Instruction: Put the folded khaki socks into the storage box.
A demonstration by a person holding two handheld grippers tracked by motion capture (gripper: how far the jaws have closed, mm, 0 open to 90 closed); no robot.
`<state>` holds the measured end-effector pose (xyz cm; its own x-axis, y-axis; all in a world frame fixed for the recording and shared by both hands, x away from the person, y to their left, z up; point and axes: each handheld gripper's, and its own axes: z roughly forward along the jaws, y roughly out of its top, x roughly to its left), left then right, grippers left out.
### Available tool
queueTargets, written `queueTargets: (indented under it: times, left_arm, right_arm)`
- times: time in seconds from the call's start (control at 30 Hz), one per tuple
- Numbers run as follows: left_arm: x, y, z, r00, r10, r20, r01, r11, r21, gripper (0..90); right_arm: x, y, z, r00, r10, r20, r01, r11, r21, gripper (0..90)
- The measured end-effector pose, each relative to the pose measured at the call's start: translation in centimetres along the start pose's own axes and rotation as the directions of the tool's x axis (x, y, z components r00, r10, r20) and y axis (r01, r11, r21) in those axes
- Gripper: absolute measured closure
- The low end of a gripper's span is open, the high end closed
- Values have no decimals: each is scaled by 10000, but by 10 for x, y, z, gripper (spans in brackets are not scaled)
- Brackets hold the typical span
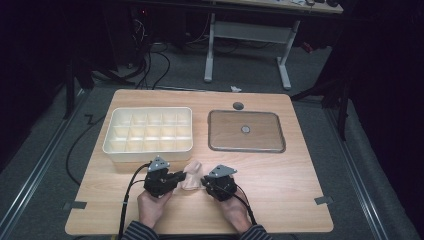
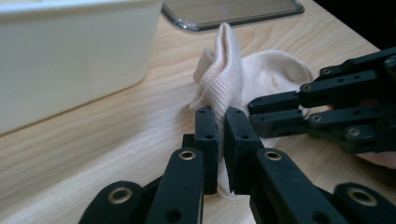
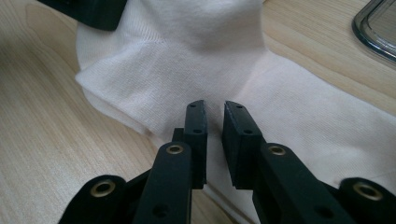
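Note:
A pale pink-white sock [image 1: 191, 176] lies bunched on the wooden table near its front edge, between my two grippers. My left gripper [image 1: 183, 176] comes at it from the left and is shut on a raised fold of the sock [image 2: 219, 79], with fabric pinched between its pads [image 2: 222, 114]. From the right, my right gripper [image 1: 203, 180] has its jaws nearly together over the sock's flat part [image 3: 187, 60]. White fabric fills the narrow gap at its tips [image 3: 214, 109]. In the left gripper view the right gripper [image 2: 254, 112] is on the sock's near edge.
A cream box [image 1: 148, 109] with several compartments stands just behind the left gripper. To its right lies a shallow metal tray [image 1: 210, 132] with a small round piece [image 1: 246, 129] in it. A dark disc [image 1: 238, 105] sits behind the tray.

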<state>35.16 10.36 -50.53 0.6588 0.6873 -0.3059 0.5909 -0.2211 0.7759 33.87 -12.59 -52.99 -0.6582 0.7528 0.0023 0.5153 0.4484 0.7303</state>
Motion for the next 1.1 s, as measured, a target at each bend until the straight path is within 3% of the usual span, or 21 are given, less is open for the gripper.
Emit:
queueTargets:
  times: [0.43,0.53,0.73,0.83,1.1]
  left_arm:
    - [-5,9,-4,9980,168,602,-149,9994,-314,864]
    - [0,12,-3,9969,-102,780,122,9996,-252,866]
    - [-1,13,-5,9955,47,942,-23,9997,-254,870]
    - [3,15,-3,9942,-209,1058,226,9996,-154,870]
    - [-3,17,-2,9908,-36,1354,59,9998,-165,871]
  right_arm:
    - [5,3,2,9998,78,-181,-76,10000,64,800]
    - [6,4,4,9995,-56,-321,57,10000,20,800]
    - [10,8,6,9989,20,-472,-12,9999,169,799]
    - [13,10,8,9986,-94,-516,107,9996,244,799]
    - [20,15,11,9975,-103,-703,133,9990,425,799]
